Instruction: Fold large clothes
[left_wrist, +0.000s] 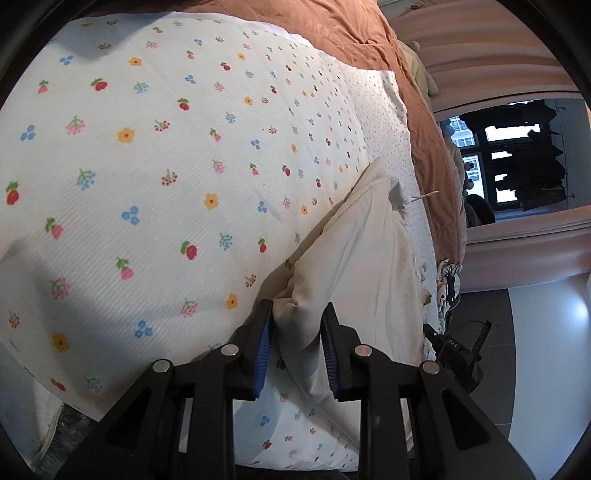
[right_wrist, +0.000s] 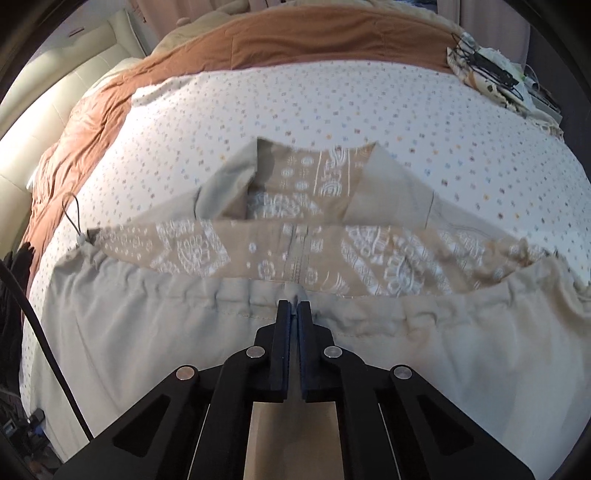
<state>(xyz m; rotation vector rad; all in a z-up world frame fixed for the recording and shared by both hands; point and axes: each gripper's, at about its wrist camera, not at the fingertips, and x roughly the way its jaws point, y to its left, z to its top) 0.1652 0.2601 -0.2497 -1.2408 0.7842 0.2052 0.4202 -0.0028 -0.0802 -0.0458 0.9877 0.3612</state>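
A large cream garment (left_wrist: 362, 251) lies on the bed, its drawstring end (left_wrist: 424, 195) sticking out at the far side. My left gripper (left_wrist: 298, 305) is shut on a bunched fold of it, with cloth filling the gap between the blue pads. In the right wrist view the same garment (right_wrist: 147, 332) spreads wide, its beige lining (right_wrist: 258, 254) with a white pattern turned up beyond the gathered edge. My right gripper (right_wrist: 294, 303) is shut on that gathered drawstring edge, a small pinch of cloth rising between the fingertips.
A white flowered sheet (left_wrist: 147, 166) covers the bed, with a brown blanket (right_wrist: 332, 40) at its far end and a cream headboard (right_wrist: 74, 74) behind. A cloth with cables (right_wrist: 491, 74) sits at the far right corner. A black cable (right_wrist: 48, 332) runs at the left.
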